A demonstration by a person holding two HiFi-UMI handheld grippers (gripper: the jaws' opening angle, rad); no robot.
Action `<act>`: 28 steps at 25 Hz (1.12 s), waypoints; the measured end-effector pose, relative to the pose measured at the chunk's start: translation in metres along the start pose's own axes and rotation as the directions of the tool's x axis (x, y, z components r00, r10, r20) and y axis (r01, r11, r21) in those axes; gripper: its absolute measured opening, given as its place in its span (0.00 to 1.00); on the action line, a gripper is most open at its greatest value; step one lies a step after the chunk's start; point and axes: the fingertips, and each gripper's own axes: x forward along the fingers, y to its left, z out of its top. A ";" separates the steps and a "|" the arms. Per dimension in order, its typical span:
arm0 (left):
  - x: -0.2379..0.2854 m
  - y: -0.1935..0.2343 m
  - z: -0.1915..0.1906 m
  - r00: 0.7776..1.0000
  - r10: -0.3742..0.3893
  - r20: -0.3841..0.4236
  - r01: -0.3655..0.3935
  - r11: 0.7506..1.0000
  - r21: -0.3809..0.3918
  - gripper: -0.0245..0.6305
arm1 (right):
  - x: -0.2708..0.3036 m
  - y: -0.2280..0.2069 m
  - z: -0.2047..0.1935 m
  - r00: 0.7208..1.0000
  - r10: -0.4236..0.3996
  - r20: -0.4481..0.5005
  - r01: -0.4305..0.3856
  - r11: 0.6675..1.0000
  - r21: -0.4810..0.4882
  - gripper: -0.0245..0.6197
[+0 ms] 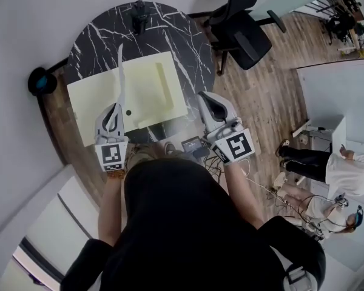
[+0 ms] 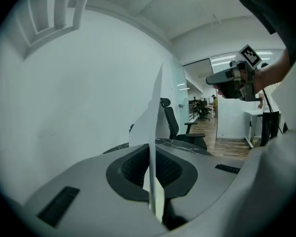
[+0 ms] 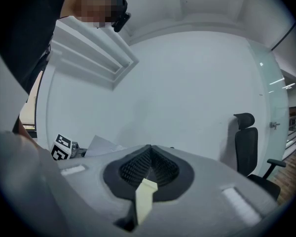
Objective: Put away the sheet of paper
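A white sheet of paper [image 1: 120,71] stands edge-on above the table, and my left gripper [image 1: 116,107] is shut on its lower edge. In the left gripper view the sheet [image 2: 153,122] rises straight up from between the closed jaws [image 2: 151,152]. Beneath it an open pale yellow folder [image 1: 139,93] lies spread on the round black marble table [image 1: 103,35], one flap raised. My right gripper [image 1: 205,97] hovers just off the folder's right edge, apart from it. Its jaws [image 3: 150,148] are shut, with only a small pale strip at their base.
A black office chair [image 1: 242,29] stands beyond the table's far right. A small black object [image 1: 139,17] sits at the table's far edge, and a small device [image 1: 194,143] with cables at the near edge. A white desk [image 1: 340,96] and people are at the right.
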 end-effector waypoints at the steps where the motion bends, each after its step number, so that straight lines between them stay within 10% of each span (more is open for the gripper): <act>1: 0.004 0.002 -0.006 1.000 -0.018 -0.007 0.018 1.000 0.002 0.05 | 0.004 0.000 -0.001 1.000 -0.014 -0.001 0.014 1.000 0.004 0.03; 10: 0.033 0.023 -0.065 0.988 -0.114 -0.109 0.110 0.993 -0.045 0.05 | -0.009 -0.021 -0.020 0.982 -0.181 -0.044 0.183 0.982 0.043 0.03; 18: 0.065 0.021 -0.055 0.989 -0.107 -0.100 0.110 0.994 0.026 0.05 | 0.006 -0.049 -0.024 0.988 -0.151 -0.024 0.152 0.988 0.017 0.04; 23: 0.083 -0.017 -0.069 0.961 -0.222 -0.165 0.246 0.960 0.137 0.05 | 0.015 -0.061 -0.015 0.995 -0.100 -0.018 0.100 0.995 -0.003 0.04; 28: 0.096 -0.039 -0.107 0.915 -0.304 -0.264 0.327 0.944 0.048 0.05 | 0.016 -0.069 -0.023 0.994 -0.100 -0.040 0.100 0.995 0.002 0.04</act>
